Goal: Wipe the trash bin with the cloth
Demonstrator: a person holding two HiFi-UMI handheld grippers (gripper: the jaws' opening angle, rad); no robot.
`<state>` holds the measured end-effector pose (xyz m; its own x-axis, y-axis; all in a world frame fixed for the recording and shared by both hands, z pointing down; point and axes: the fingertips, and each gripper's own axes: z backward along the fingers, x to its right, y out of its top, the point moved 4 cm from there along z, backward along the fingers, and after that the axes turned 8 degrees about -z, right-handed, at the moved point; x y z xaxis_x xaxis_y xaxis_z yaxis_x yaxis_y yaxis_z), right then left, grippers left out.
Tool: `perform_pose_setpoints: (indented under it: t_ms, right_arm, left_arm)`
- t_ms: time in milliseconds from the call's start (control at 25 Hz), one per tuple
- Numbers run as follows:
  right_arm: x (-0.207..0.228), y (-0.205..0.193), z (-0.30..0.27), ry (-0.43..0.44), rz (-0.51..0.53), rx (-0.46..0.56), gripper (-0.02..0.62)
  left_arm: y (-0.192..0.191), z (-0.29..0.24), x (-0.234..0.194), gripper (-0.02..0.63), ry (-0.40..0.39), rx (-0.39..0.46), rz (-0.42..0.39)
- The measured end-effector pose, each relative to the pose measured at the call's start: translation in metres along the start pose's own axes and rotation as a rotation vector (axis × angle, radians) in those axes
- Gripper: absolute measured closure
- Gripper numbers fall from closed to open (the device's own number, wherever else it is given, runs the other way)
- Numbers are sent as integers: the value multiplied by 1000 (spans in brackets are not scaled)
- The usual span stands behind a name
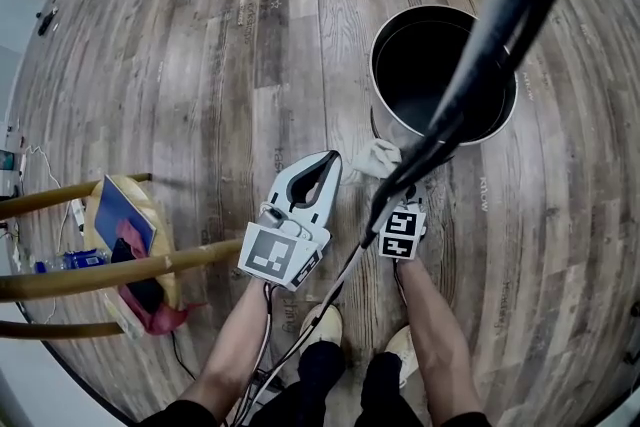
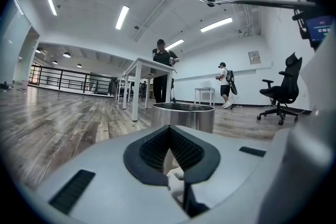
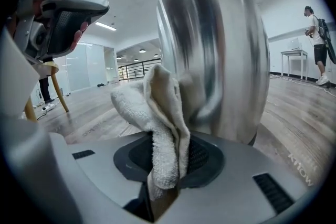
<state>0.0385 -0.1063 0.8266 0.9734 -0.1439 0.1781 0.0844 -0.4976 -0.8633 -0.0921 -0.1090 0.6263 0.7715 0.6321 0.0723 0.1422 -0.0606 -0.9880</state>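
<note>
- Trash bin [image 1: 374, 65] stands upright on the wood floor [image 1: 200, 45] at 1 o'clock in the head view. It is round and bare metal, with a dark, open inside.
- Right gripper [image 3: 167, 157] is clamped on the cloth [image 3: 157, 113], with a white terry fold bunched between the pads and sticking out ahead.
- In the head view the cloth [image 1: 378, 157] sits at the bin's 7 o'clock, low against the outer wall. The right gripper view puts the wall [image 3: 215, 55] right behind it, so it is touching or just shy; can't tell which.
- Left gripper [image 1: 328, 165] is at 9 o'clock of the cloth, apart from the bin. Its jaws are pressed together at the tips with nothing pinched, and it is pointed at the bin [image 2: 184, 115].
- Progress: the cloth is gripped and brought to the bin, so that part is done.
- The wipe looks like it's at its start. No streaks or marks show what has been covered.
- Judged left to do: most of the outer wall around, and the rim.
</note>
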Motion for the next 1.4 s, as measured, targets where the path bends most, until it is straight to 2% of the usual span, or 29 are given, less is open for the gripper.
perform_pose_setpoints:
  t_ms: [280, 560, 840, 1280, 1400]
  right_arm:
    - [47, -1, 31, -79, 21, 54, 500]
    - [118, -2, 57, -226, -98, 104, 500]
    - [181, 4, 53, -321, -177, 104, 500]
    - [181, 6, 57, -285, -171, 121, 500]
    - [184, 13, 67, -275, -168, 152, 500]
  left_arm:
    - [-6, 2, 2, 611, -4, -8, 10]
    - [-9, 1, 6, 611, -13, -13, 8]
    - [-9, -1, 9, 611, -15, -17, 5]
    - [-9, 2, 6, 611, -7, -14, 10]
    - [-6, 2, 6, 611, -4, -11, 4]
